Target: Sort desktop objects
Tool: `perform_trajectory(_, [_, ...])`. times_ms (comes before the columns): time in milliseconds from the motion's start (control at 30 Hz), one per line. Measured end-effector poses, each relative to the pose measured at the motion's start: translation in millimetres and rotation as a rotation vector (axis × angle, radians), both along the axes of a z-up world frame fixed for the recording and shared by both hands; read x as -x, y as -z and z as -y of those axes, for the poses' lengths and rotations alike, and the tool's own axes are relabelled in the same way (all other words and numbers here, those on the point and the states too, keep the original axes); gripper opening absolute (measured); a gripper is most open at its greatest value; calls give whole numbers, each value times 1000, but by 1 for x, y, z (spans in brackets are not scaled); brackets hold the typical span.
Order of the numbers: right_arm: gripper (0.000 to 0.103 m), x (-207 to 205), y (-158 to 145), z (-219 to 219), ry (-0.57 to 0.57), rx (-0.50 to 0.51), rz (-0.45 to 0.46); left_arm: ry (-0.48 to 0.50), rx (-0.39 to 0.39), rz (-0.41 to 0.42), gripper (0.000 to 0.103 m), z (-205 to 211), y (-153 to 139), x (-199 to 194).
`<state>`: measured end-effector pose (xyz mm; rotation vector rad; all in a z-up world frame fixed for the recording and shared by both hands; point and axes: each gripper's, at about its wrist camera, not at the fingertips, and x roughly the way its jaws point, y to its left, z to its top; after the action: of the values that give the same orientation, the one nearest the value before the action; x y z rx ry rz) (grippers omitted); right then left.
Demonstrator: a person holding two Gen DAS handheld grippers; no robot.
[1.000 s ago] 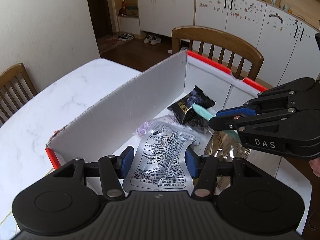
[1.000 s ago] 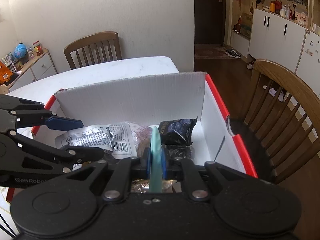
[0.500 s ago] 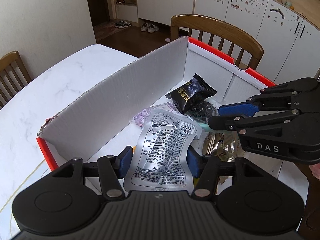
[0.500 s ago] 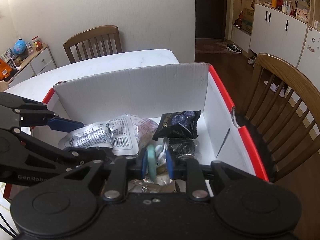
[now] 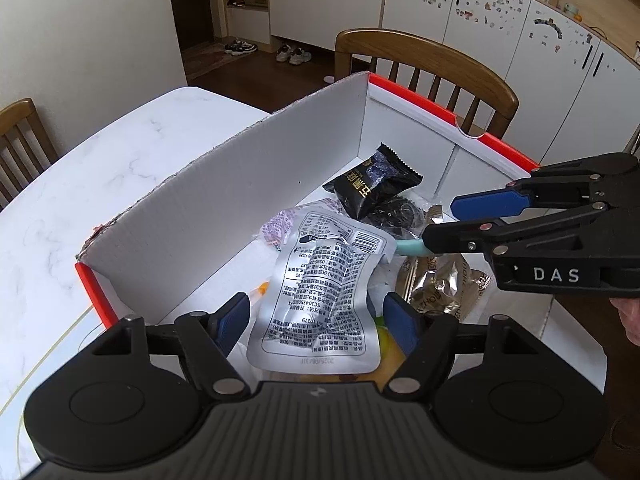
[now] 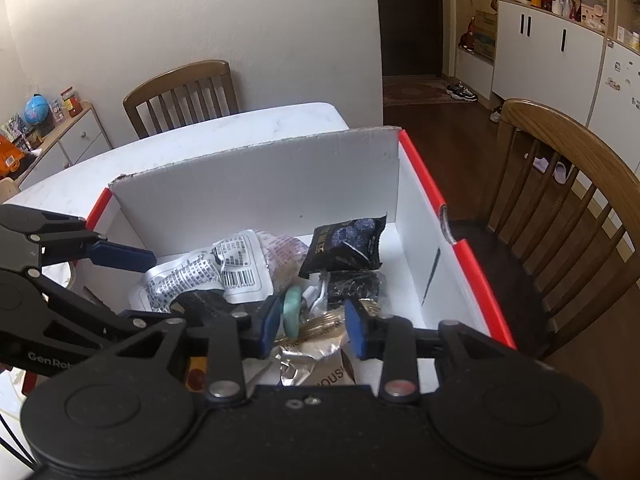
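Observation:
A white cardboard box (image 5: 240, 200) with a red rim stands on the marble table. My left gripper (image 5: 318, 322) hangs over its near end, jaws opening. A silver printed pouch (image 5: 320, 280) lies between the pads, resting on the pile, and the pads stand just off its edges. My right gripper (image 6: 313, 327) is over the same box (image 6: 260, 184), jaws also opening. A teal handle-like thing (image 6: 292, 312) leans by its left pad, not pinched. In the left wrist view the right gripper (image 5: 440, 220) reaches in from the right, with the teal thing (image 5: 408, 247) below it.
Also in the box are a black snack packet (image 5: 372, 184), a pink-patterned packet (image 5: 276, 228) and a gold foil packet (image 5: 440, 284). A wooden chair (image 5: 424, 52) stands behind the box, another chair (image 6: 180, 84) at the table's far side. Bare tabletop (image 5: 100, 168) lies to the left.
Both grippers' jaws have spread. The teal thing, pinched upright in the right gripper before, has sunk onto the pile. The silver pouch has slipped free of the left pads.

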<state>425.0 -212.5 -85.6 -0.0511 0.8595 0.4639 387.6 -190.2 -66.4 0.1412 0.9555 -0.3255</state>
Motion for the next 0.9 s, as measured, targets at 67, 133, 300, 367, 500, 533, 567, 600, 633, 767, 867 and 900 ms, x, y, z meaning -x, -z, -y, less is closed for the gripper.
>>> perform_trajectory(67, [39, 1, -2, 2, 2, -6, 3, -1, 0, 6, 76, 0, -2, 2])
perform_trajectory(133, [39, 3, -4, 3, 4, -6, 7, -6, 1, 14, 77, 0, -4, 4])
perform_trajectory(300, [40, 10, -11, 4, -5, -20, 18, -10, 20, 32, 77, -2, -13, 11])
perform_trajectory(367, [40, 13, -15, 7, -7, -27, 23, -11, 29, 41, 77, -4, -18, 14])
perform_trajectory(500, [41, 22, -23, 10, -11, -43, 38, -16, 41, 67, 81, -6, -27, 23])
perform_trajectory(533, [42, 24, -26, 10, -12, -47, 42, -22, 43, 74, 81, -7, -30, 25])
perform_trajectory(567, [42, 26, -28, 10, -13, -49, 47, -27, 47, 80, 82, -8, -31, 27])
perform_trajectory(600, [43, 28, -30, 10, -15, -50, 52, -30, 51, 86, 82, -9, -33, 29])
perform_trajectory(633, [43, 30, -32, 10, -15, -51, 57, -35, 52, 91, 82, -9, -35, 31])
perform_trajectory(767, [44, 39, -38, 9, -20, -62, 75, -51, 62, 108, 82, -12, -41, 38])
perform_trajectory(867, [44, 46, -43, 8, -25, -68, 87, -56, 76, 117, 82, -14, -47, 45])
perform_trajectory(900, [44, 49, -44, 8, -27, -70, 90, -59, 79, 119, 82, -15, -49, 47])
